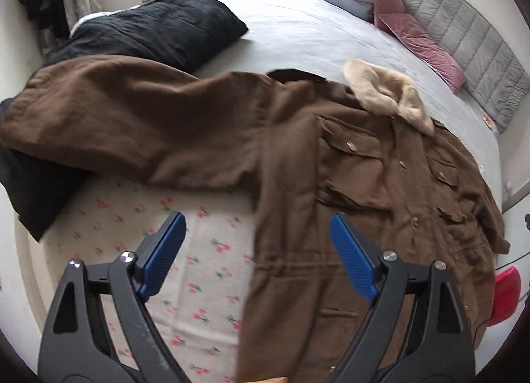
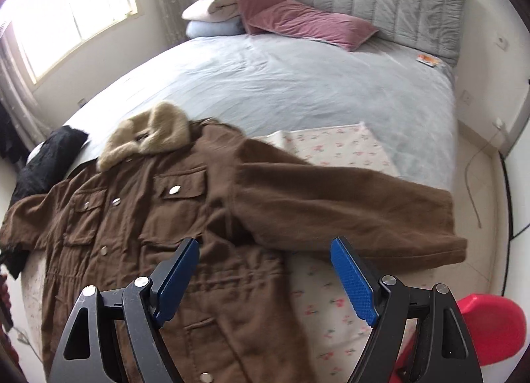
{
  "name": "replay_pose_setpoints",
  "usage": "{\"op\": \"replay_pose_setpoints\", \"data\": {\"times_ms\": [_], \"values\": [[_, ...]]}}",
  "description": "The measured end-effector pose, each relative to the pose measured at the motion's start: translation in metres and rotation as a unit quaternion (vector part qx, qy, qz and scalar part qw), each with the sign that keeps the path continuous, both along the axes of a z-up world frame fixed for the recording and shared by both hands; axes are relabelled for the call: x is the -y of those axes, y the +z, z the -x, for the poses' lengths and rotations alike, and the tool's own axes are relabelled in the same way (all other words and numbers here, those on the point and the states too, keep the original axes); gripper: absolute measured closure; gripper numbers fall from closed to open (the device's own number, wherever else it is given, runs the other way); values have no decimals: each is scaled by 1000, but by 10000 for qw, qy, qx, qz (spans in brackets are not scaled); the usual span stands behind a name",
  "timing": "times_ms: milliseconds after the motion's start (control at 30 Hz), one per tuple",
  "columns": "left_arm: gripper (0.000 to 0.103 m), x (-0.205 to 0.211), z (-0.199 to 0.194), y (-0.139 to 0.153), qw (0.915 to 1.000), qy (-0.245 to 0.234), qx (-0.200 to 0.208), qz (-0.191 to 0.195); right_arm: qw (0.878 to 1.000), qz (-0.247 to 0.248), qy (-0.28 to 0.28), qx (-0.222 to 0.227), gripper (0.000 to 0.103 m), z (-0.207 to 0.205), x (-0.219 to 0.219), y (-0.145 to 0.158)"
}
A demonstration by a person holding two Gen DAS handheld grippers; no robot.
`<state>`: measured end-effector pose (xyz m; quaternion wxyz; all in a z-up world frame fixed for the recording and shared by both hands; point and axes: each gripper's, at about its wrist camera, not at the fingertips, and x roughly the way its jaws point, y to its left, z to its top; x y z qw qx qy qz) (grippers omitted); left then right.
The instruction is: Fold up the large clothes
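A brown coat [image 1: 298, 164] with a beige fur collar [image 1: 387, 95] lies front up on the bed, both sleeves spread out sideways. In the left wrist view its left sleeve [image 1: 109, 118] stretches to the left. In the right wrist view the coat [image 2: 139, 224] lies ahead with the collar [image 2: 149, 138] far and the other sleeve [image 2: 347, 211] stretched right. My left gripper [image 1: 256, 237] is open and empty above the coat's side edge. My right gripper [image 2: 265, 267] is open and empty above the waist, near the armpit.
A floral cloth [image 1: 205, 267] lies under the coat on the grey bed sheet [image 2: 298, 78]. A black garment [image 1: 155, 28] lies at the far left. Pink pillows [image 2: 298, 19] and folded blankets [image 2: 212, 15] sit by the grey headboard. A red stool [image 2: 490, 326] stands at the right.
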<state>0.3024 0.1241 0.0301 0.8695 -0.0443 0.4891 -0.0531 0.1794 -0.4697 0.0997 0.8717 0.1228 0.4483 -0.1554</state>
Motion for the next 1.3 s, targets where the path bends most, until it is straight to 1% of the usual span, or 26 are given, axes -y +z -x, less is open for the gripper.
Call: {"op": "replay_pose_setpoints", "data": {"times_ms": [133, 200, 267, 333, 500, 567, 600, 633, 667, 700, 733, 767, 800, 833, 867, 900, 933, 967, 1033, 1067, 1133, 1167, 1200, 1233, 1267, 1300], "values": [[12, 43, 14, -13, 9978, -521, -409, 69, 9959, 189, -863, -202, 20, 10, 82, -5], [12, 67, 16, -14, 9955, -785, -509, -147, 9913, 169, -1275, -293, 20, 14, 122, -13], [12, 93, 14, -10, 9929, -1026, -439, -401, 9867, 23, -1597, -300, 20, 15, 157, -24], [12, 120, 12, -5, 9901, -1262, -330, -527, 9837, -66, -1760, -368, 20, 11, 184, -40], [12, 198, -17, -6, 9818, -1795, 10, -625, 9767, -262, -2045, -598, 21, -9, 234, -95], [18, 234, -28, -11, 9753, -2136, 189, -530, 9737, -359, -2139, -703, 21, -17, 250, -117], [25, 249, -34, -15, 9732, -2223, 247, -540, 9731, -357, -2161, -717, 23, -21, 258, -125], [31, 266, -41, -19, 9716, -2284, 292, -549, 9733, -319, -2157, -722, 27, -25, 262, -133], [33, 283, -47, -24, 9702, -2349, 326, -500, 9740, -268, -2125, -746, 36, -28, 265, -140], [40, 299, -52, -29, 9684, -2430, 356, -427, 9739, -218, -2113, -796, 43, -30, 268, -148], [46, 315, -58, -35, 9671, -2494, 372, -347, 9740, -247, -2095, -822, 51, -30, 271, -157], [48, 329, -62, -41, 9659, -2548, 364, -289, 9746, -346, -2060, -814, 57, -30, 271, -163], [55, 344, -67, -46, 9641, -2618, 370, -226, 9755, -305, -2068, -687, 70, -28, 269, -162], [66, 358, -71, -52, 9624, -2684, 388, -143, 9784, -182, -1979, -574, 94, -28, 265, -157], [72, 371, -75, -57, 9611, -2734, 392, -70, 9814, 120, -1868, -432, 94, -27, 257, -146], [84, 383, -77, -60, 9604, -2757, 407, -9, 9776, 827, -1907, -342, 95, -28, 247, -130], [94, 394, -81, -63, 9598, -2770, 436, 104, 9687, 1503, -1951, -295, 96, -30, 237, -114], [94, 404, -82, -63, 9590, -2782, 475, 249, 9570, 2052, -2047, -130, 96, -30, 230, -95], [94, 422, -81, -64, 9547, -2832, 614, 675, 9310, 2692, -2453, 260, 97, -24, 230, -63], [94, 434, -80, -67, 9506, -2907, 597, 916, 9222, 2851, -2593, 321, 97, -25, 236, -57], [94, 456, -75, -79, 9424, -3088, 441, 1207, 9205, 2897, -2622, -37, 95, -40, 249, -66], [94, 471, -73, -92, 9416, -3140, 341, 1171, 9212, 2907, -2571, -267, 94, -49, 252, -77], [94, 483, -70, -103, 9421, -3187, 305, 1000, 9239, 2894, -2471, -383, 92, -57, 251, -87], [94, 495, -67, -116, 9433, -3236, 322, 670, 9260, 2888, -2389, -454, 83, -62, 249, -95], [94, 501, -64, -121, 9437, -3239, 470, 482, 9264, 2880, -2377, -496, 77, -65, 246, -101], [94, 502, -65, -117, 9439, -3231, 500, 471, 9273, 2837, -2384, -522, 67, -65, 244, -104]]}}
